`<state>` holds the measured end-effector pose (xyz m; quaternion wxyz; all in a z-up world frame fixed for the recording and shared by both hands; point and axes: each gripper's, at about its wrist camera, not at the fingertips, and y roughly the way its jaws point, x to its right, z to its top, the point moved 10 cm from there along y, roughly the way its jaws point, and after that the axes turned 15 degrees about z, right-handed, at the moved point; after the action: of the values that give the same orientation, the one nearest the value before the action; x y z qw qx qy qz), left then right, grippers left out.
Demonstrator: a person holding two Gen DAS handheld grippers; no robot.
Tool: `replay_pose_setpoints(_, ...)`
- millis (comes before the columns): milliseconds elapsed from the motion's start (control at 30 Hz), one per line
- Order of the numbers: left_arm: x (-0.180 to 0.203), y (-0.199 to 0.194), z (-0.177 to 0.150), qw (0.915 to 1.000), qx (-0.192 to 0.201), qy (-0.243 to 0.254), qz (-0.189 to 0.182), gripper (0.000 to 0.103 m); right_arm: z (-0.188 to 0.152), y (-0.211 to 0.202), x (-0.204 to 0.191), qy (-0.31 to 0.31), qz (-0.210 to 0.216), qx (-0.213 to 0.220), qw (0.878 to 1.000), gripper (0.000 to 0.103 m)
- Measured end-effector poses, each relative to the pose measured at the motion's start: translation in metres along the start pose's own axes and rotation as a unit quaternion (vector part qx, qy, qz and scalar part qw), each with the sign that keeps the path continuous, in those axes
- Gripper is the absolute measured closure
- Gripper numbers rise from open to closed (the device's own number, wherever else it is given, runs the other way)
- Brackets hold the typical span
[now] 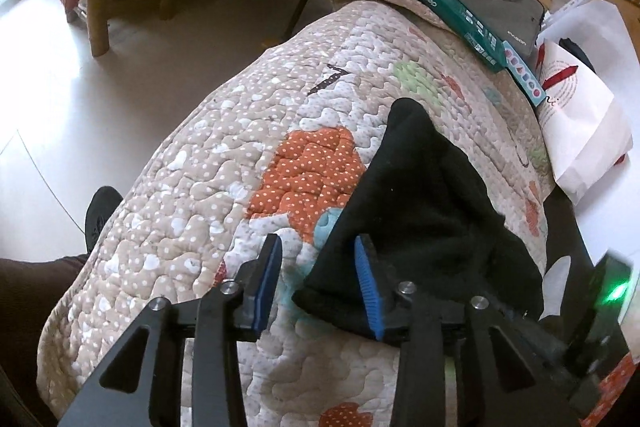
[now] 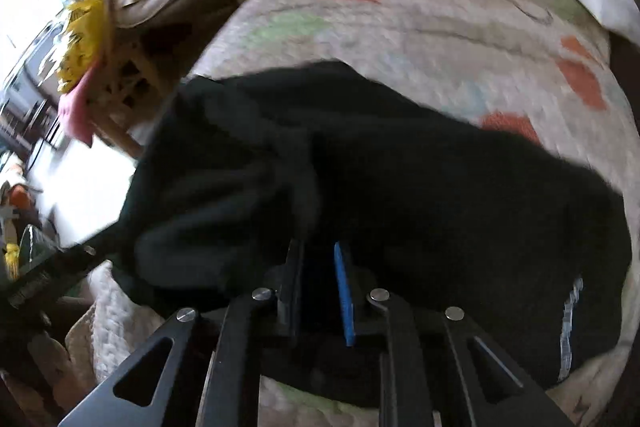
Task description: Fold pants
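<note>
1. Pants point(image 1: 420, 211) – black, bunched, lying on the quilted cover point(image 1: 200, 167), which serves as the folding surface.
2. Left gripper point(image 1: 320, 279): jaws parted, nothing clamped; one blue pad rests at the fabric edge, likely just clear of it.
3. Right gripper point(image 2: 318, 291): jaws nearly together over dark cloth – whether they pinch it cannot be told.
</note>
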<state>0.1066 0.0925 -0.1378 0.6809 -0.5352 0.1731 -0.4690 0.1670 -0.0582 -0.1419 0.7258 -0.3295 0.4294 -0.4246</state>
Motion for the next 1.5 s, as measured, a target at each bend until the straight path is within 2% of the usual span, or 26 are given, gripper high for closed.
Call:
replay_pose_setpoints(67,0.004,0.0,-0.001,1.0,-0.001,0.003,-0.002,0.066,-0.011,-0.003,0.014,0.013,-0.012,-0.003,1.0,0.09)
replay_pose_setpoints(167,0.009,-0.002,-0.001,0.9998,0.008,0.016,0.004,0.066,-0.014,-0.01,0.017,0.025,0.011,0.01,1.0,0.089)
replay_pose_setpoints(300,0.001,0.002,0.002,0.9994,0.018,0.004,0.028,0.059,-0.004,-0.027,0.016,0.034,0.033,0.043,0.998,0.086)
replay_pose_setpoints(433,-0.001,0.015,-0.003,0.9997,-0.004,0.002,0.026,0.057,0.019,-0.04,-0.003,0.016,0.052,0.073,0.996,0.086)
replay_pose_setpoints(567,0.012,0.012,-0.012,0.9993,-0.006,0.033,0.013,0.059,0.044,-0.028,-0.031,-0.01,0.082,0.054,0.995,0.085)
replay_pose_setpoints(667,0.015,0.011,-0.018,0.9986,-0.007,0.047,0.022,0.062,0.059,-0.007,-0.046,-0.038,0.083,0.021,0.996,0.083)
replay_pose_setpoints(767,0.014,0.008,-0.02,0.9982,-0.007,0.05,0.033,0.062,0.061,0.02,-0.036,-0.018,0.075,-0.018,0.997,0.082)
replay_pose_setpoints(833,0.013,0.005,-0.02,0.9978,0.0,0.05,0.043,0.062,0.056,0.029,-0.024,0.01,0.075,-0.025,0.997,0.082)
replay_pose_setpoints(900,0.011,0.002,-0.019,0.9977,0.006,0.047,0.048,0.062,0.055,0.02,-0.018,0.022,0.083,-0.008,0.996,0.082)
replay_pose_setpoints(967,0.012,-0.003,-0.017,0.9977,0.016,0.046,0.047,0.062,0.054,-0.004,-0.011,0.013,0.074,0.02,0.997,0.079)
replay_pose_setpoints(1033,0.017,-0.01,-0.015,0.9972,0.032,0.055,0.04,0.062,0.053,-0.04,0.008,0.005,0.05,0.056,0.997,0.07)
replay_pose_setpoints(1067,0.023,-0.015,-0.015,0.9962,0.045,0.065,0.036,0.062,0.051,-0.055,0.019,0.008,0.043,0.07,0.997,0.059)
replay_pose_setpoints(1100,0.03,-0.02,-0.017,0.9948,0.056,0.079,0.033,0.061,0.05,-0.074,0.035,0.017,0.035,0.088,0.995,0.049)
replay_pose_setpoints(1167,0.043,-0.027,-0.023,0.9919,0.068,0.105,0.025,0.055,0.046,-0.11,0.072,0.046,0.018,0.119,0.992,0.041)
replay_pose_setpoints(1267,0.071,-0.031,-0.038,0.988,0.062,0.142,0.002,0.054,0.032,-0.148,0.133,0.106,0.0,0.143,0.984,0.041)
replay_pose_setpoints(1333,0.095,-0.035,-0.055,0.9839,0.045,0.171,-0.025,0.054,0.023,-0.16,0.161,0.151,0.009,0.154,0.976,0.041)
replay_pose_setpoints(1367,0.11,-0.04,-0.065,0.9792,0.045,0.195,-0.032,0.054,0.019,-0.161,0.17,0.17,0.021,0.158,0.972,0.04)
replay_pose_setpoints(1467,0.15,-0.052,-0.096,0.9565,0.073,0.281,-0.031,0.052,0.009,-0.154,0.191,0.239,0.072,0.168,0.954,0.04)
replay_pose_setpoints(1500,0.166,-0.055,-0.109,0.9453,0.082,0.314,-0.031,0.052,0.007,-0.149,0.194,0.255,0.086,0.168,0.948,0.04)
